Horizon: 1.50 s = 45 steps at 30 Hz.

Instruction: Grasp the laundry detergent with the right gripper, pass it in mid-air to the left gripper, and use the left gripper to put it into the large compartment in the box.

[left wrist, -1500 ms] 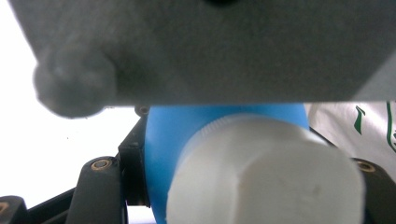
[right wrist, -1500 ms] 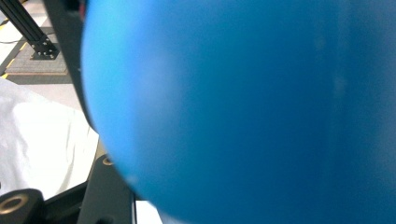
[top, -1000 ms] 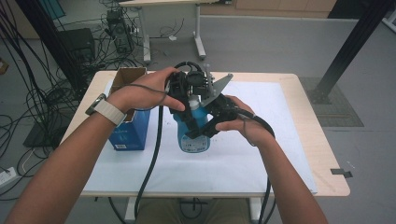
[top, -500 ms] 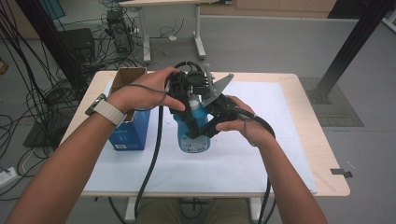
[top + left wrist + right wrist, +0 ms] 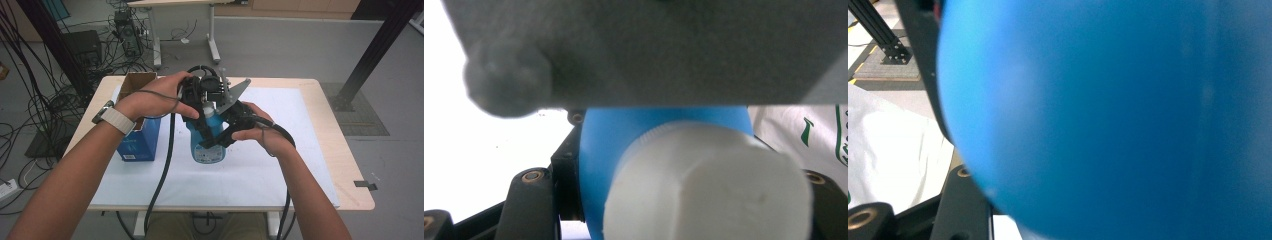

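Now | step: uncapping blue plastic bottle [image 5: 207, 145] | left gripper [image 5: 199, 102] jaws clenched on white cap [image 5: 709, 185] | right gripper [image 5: 227, 131] jaws clamp bottle body | next: likely twist cap off, bottle kept steady on tabletop [image 5: 310, 170]

Bottle [image 5: 207, 145] upright on table [image 5: 320, 125], right of box [image 5: 140, 145].

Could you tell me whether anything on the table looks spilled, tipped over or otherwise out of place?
Nothing stands out. The blue bottle stands upright on the white sheet, with the left tongs shut on its white cap and the right tongs shut on its body. The blue box beside it stands upright with its top open. No spill shows.
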Available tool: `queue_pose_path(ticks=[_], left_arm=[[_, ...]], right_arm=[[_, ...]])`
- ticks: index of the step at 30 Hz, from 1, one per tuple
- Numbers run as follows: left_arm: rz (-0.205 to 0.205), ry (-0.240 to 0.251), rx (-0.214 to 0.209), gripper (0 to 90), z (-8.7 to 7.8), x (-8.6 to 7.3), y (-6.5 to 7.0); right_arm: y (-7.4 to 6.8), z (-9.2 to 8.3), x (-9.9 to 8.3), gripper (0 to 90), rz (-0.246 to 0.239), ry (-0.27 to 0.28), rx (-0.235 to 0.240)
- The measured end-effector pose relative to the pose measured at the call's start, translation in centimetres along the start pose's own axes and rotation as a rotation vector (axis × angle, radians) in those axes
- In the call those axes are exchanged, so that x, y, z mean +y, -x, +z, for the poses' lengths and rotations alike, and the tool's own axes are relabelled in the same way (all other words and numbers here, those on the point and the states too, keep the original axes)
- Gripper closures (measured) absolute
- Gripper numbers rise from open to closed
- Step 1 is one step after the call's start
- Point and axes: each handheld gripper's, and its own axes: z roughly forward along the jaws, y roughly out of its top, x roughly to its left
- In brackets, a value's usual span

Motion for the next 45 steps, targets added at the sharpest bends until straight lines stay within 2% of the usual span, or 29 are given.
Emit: queue_pose_path(ticks=[2, 3, 4, 5, 8, 10, 14, 16, 19, 22, 25, 29, 34, 37, 40, 45], left_arm=[[-0.001, -0.006, 0.007, 37.7, 0.0, 0.0, 0.0], [-0.003, -0.009, 0.009, 37.7, 0.0, 0.0, 0.0], [-0.028, 0.004, 0.01, 37.7, 0.1, 0.0, 0.2], [0.041, -0.056, 0.018, 37.6, -0.3, 0.0, -0.4], [0.035, -0.055, 0.024, 37.6, -0.4, -0.2, -0.5], [0.028, -0.049, 0.028, 37.6, -0.5, -0.4, -0.6], [0.017, -0.038, 0.036, 37.6, -0.9, -0.5, -0.5], [0.01, -0.038, 0.037, 37.6, -1.0, -0.6, -0.4], [-0.006, -0.035, 0.047, 37.6, -1.3, -0.6, -0.4], [-0.032, -0.036, 0.064, 37.5, -1.6, -0.7, -0.3], [-0.078, -0.044, 0.08, 37.5, -2.0, -0.7, -0.4], [-0.126, -0.057, 0.102, 37.6, -2.4, -0.7, -0.5], [-0.191, -0.081, 0.14, 37.5, -3.1, -0.6, -0.7], [-0.26, -0.083, 0.154, 37.6, -3.7, -0.5, -0.9], [-0.324, -0.088, 0.172, 37.5, -4.5, -0.3, -1.1], [-0.401, -0.095, 0.215, 37.5, -5.7, 0.3, -1.2]], right_arm=[[-0.1, 0.0, 0.1, 42.9, 0.012, -0.006, 0.0], [0.1, 0.1, 0.0, 42.5, -0.01, 0.002, 0.0], [0.1, 0.0, 0.1, 41.9, -0.006, 0.0, 0.001], [0.0, -0.3, 0.0, 36.9, 0.019, 0.002, -0.002], [0.1, -0.8, -0.3, 32.3, 0.02, 0.014, -0.014], [-0.1, -1.6, -0.8, 24.3, 0.045, -0.016, -0.008], [-0.2, -2.6, -2.1, 15.9, 0.1, -0.136, -0.017], [-0.2, -3.2, -2.8, 11.8, 0.156, -0.173, -0.013], [-0.5, -4.2, -3.4, 8.3, 0.179, -0.22, -0.036], [-0.7, -5.2, -3.9, 4.4, 0.188, -0.304, -0.076], [-0.9, -6.3, -4.5, 4.6, 0.212, -0.367, -0.111], [-1.2, -8.0, -5.2, 4.3, 0.221, -0.444, -0.151], [-1.2, -9.7, -6.3, 4.8, 0.262, -0.495, -0.19], [-1.3, -10.4, -6.9, 5.6, 0.282, -0.522, -0.206], [-1.4, -11.0, -7.3, 6.5, 0.289, -0.548, -0.224], [-1.5, -11.7, -7.6, 6.9, 0.29, -0.573, -0.243]])
